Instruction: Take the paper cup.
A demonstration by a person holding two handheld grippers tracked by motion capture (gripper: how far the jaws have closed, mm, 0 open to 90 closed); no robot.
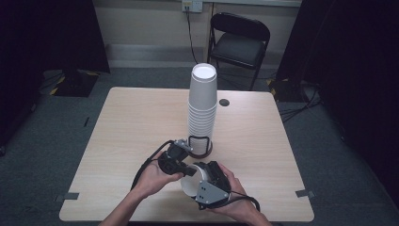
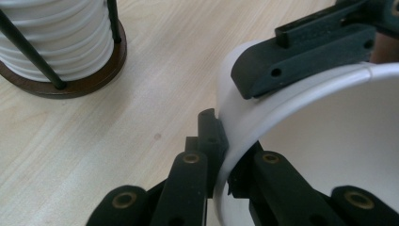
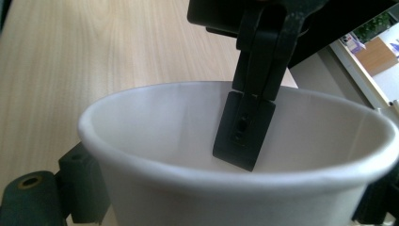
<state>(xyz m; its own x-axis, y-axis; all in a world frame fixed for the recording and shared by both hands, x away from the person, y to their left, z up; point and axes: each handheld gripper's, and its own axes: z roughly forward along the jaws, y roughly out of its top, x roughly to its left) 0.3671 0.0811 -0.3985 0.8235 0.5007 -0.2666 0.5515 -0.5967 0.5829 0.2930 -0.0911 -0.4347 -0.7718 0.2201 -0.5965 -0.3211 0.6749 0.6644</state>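
In the high view, a tall stack of white paper cups [image 1: 203, 108] is standing upside down in a black wire holder [image 1: 200, 143] on a round brown base, near the middle of the wooden table [image 1: 127, 122]. In front of it, near the table's front edge, both hands are holding a single white cup [image 1: 192, 181] between them: the left gripper [image 1: 188, 170] is meeting its rim, and the right gripper [image 1: 207, 181] is gripping its body. No writing is showing on the cups.

In the left gripper view, the left gripper's [image 2: 221, 155] jaws are pinching the cup's [image 2: 329, 141] thin wall, one inside and one outside. The other gripper's jaw [image 2: 301, 59] is pressing on the cup's outside.

In the right gripper view, the cup [image 3: 235, 188] is sitting clamped between the right gripper's jaws, mouth facing the camera. The left gripper's jaw [image 3: 244, 132] is reaching down inside the rim. Nothing legible is showing.
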